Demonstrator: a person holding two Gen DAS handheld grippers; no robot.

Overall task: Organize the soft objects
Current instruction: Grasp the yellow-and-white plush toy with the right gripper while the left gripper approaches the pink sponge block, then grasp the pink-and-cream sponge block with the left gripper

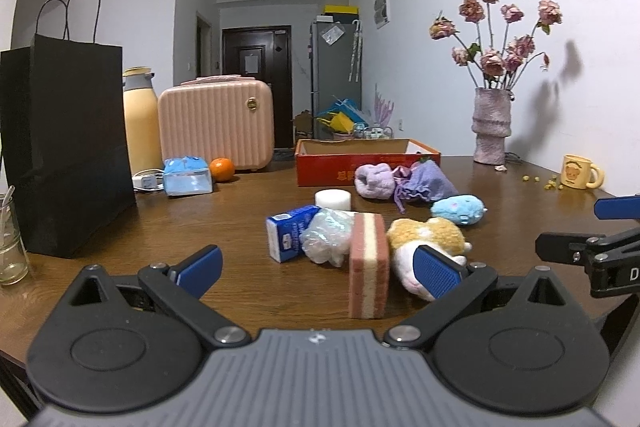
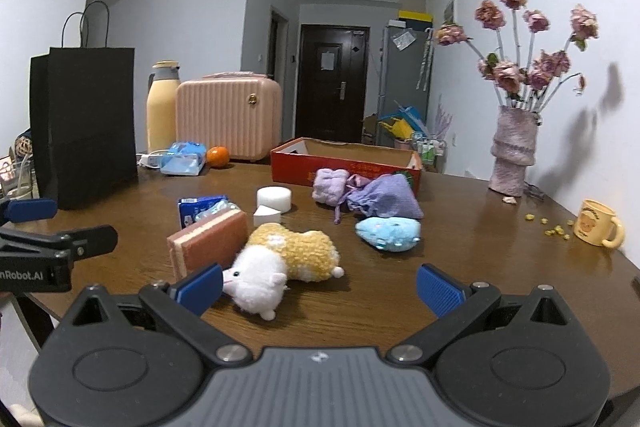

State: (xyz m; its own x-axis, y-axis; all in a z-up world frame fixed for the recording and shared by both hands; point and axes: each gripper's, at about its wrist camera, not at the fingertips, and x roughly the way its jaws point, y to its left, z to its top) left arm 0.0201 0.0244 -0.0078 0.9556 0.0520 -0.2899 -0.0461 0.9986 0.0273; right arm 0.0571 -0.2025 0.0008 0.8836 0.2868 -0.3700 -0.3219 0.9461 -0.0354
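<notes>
Both grippers low over the near edge of the brown wooden table [image 1: 248, 199], level, pointing forward. Left gripper [image 1: 318, 269] fingers spread wide, nothing held, striped pink sponge [image 1: 368, 267] standing between them. Right gripper [image 2: 320, 289] fingers also spread, empty, white-and-yellow plush [image 2: 280, 263] lying just ahead. Blue plush [image 2: 388, 233], purple pouch [image 2: 384, 201], lilac towel roll [image 2: 330, 185] lie in front of the open red box [image 2: 344, 157]. Tissue pack [image 1: 286, 235] and crinkled plastic bag [image 1: 326, 237] sit beside the sponge. Black paper bag [image 1: 68, 155], pink case [image 1: 216, 123], vase [image 1: 491, 131], mug [image 1: 578, 171] further back. Box inside hidden by its wall; box print unreadable.
</notes>
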